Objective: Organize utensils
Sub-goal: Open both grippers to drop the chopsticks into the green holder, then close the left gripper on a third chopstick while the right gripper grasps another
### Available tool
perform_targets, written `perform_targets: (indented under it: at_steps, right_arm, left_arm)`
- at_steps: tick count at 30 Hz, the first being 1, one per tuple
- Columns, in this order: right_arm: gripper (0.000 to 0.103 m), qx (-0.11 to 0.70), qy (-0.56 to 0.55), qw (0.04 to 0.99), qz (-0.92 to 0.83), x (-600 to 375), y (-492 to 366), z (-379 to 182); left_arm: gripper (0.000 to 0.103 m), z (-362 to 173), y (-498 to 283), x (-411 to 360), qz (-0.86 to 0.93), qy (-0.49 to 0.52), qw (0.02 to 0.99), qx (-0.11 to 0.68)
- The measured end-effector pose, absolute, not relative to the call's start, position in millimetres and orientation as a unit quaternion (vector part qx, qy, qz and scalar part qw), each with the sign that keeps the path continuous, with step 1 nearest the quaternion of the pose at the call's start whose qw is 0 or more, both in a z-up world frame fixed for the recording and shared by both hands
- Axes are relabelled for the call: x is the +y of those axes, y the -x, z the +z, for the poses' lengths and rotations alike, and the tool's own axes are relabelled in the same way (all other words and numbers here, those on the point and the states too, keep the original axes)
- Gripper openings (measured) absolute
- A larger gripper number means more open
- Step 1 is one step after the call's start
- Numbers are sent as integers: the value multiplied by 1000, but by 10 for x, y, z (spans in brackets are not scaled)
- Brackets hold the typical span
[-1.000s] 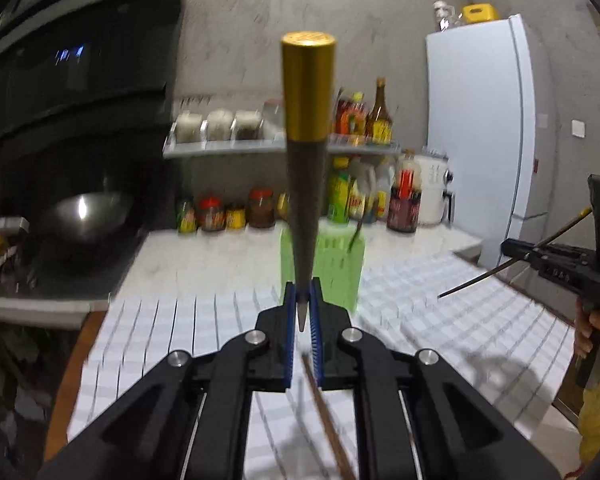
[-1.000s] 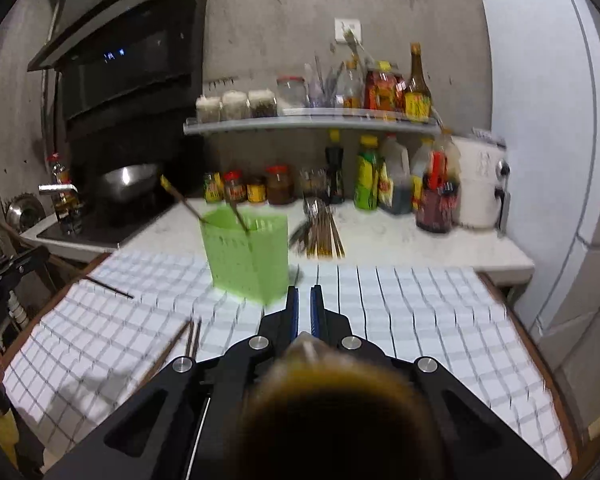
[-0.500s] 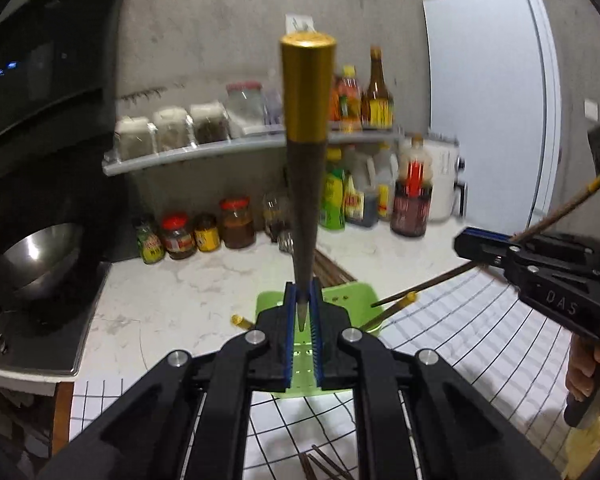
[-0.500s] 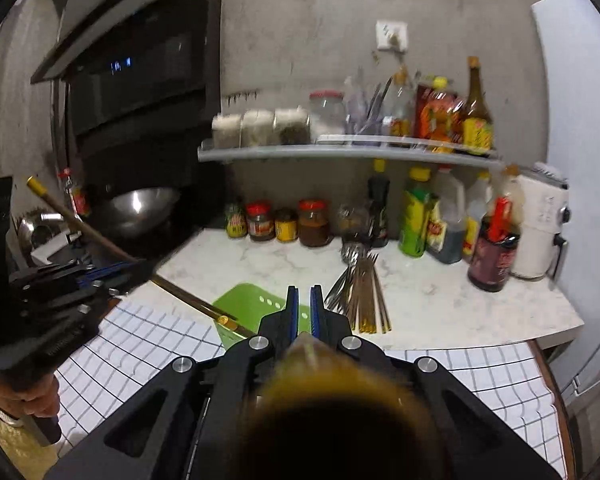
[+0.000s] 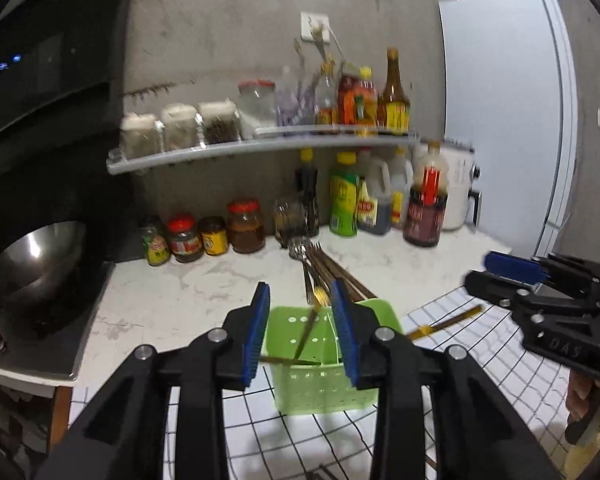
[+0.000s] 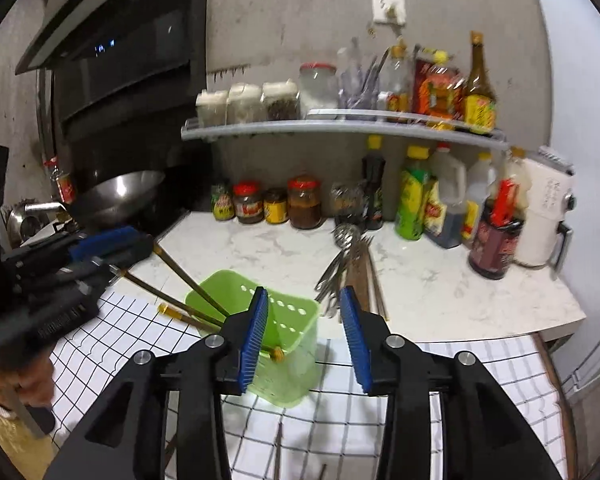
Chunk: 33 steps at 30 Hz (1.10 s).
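While tilted downward, left gripper [image 5: 300, 332] and right gripper [image 6: 306, 340] (jaws just parted), above green basket [image 5: 320, 384]

A white fridge [image 5: 508, 112] stood beyond the marble counter's [image 5: 172, 300] right end, and a steel wok [image 5: 32, 256] sat off its left edge. Sauce jars [image 6: 276, 202] and bottles [image 6: 428, 196] lined the counter's back edge beneath a grey shelf [image 6: 340, 128].

Left gripper [image 5: 300, 330] pointing slightly downward, jaws just opening, nothing pressed between pads. Right gripper [image 6: 306, 336] doing likewise, jaws parting, empty. Both sitting side by side; a hand [image 5: 588, 400] gripping the right handle
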State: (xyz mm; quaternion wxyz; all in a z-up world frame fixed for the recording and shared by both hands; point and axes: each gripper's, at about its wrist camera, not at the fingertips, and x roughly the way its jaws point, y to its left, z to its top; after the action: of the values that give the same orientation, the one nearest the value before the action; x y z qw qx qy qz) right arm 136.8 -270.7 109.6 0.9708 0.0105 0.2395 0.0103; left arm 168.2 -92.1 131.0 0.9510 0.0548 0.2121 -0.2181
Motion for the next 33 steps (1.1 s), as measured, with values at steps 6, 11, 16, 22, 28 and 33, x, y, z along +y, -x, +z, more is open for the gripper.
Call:
perform_targets:
  at_steps: [6, 11, 16, 22, 28, 33]
  right_arm:
    - [46, 235, 6, 972, -12, -2741, -614, 981]
    - [46, 271, -15, 962, 11, -2714, -64, 534]
    - [46, 333, -48, 942, 2, -2696, 274, 26]
    - [46, 374, -47, 926, -16, -2629, 496, -334]
    - [46, 380, -48, 923, -23, -2617, 588, -440]
    - [46, 383, -50, 922, -30, -2607, 602, -509]
  left_arm:
    - [42, 1204, -1104, -546, -173, -57, 956, 232]
    - [42, 655, -640, -314, -157, -53, 936, 309]
    - [42, 15, -254, -167, -169, -35, 907, 383]
    - [42, -421, 54, -117, -191, -20, 881, 432]
    - [42, -521, 203, -171, -204, -26, 874, 440]
    - [42, -573, 160, -247, -202, -33, 872, 445]
